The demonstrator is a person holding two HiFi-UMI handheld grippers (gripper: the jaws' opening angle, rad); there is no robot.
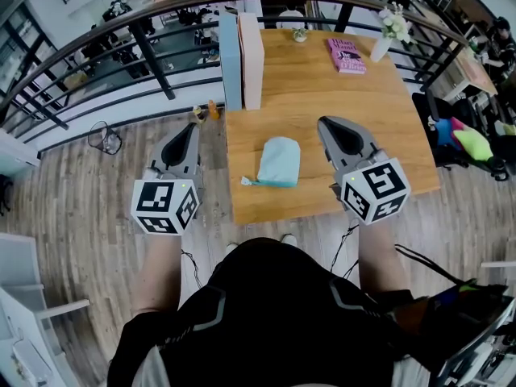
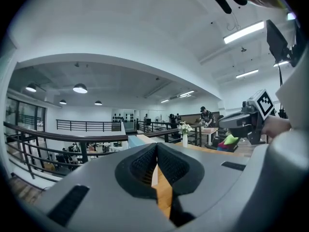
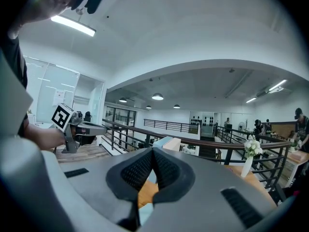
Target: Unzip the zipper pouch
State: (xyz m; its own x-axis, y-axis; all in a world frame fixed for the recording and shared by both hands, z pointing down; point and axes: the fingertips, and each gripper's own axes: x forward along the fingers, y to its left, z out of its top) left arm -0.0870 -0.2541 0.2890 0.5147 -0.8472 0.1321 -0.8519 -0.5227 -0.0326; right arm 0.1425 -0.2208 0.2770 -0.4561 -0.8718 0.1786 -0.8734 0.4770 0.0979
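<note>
The left hand-held gripper (image 1: pixel 192 129) and right hand-held gripper (image 1: pixel 326 124), both pressed together and empty, flank the zipper pouch (image 1: pixel 280 161) on the tabletop (image 1: pixel 322 95).

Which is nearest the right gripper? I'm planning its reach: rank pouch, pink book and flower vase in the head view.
1. Pouch, just left of the right gripper.
2. Pink book, ahead, far side.
3. Flower vase, far right corner.

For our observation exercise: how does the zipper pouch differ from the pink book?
The zipper pouch is pale teal and round-ended; the pink book is rectangular. The pouch lies near the front edge of the table, the book far back beside the vase. Both lie flat on it.
</note>
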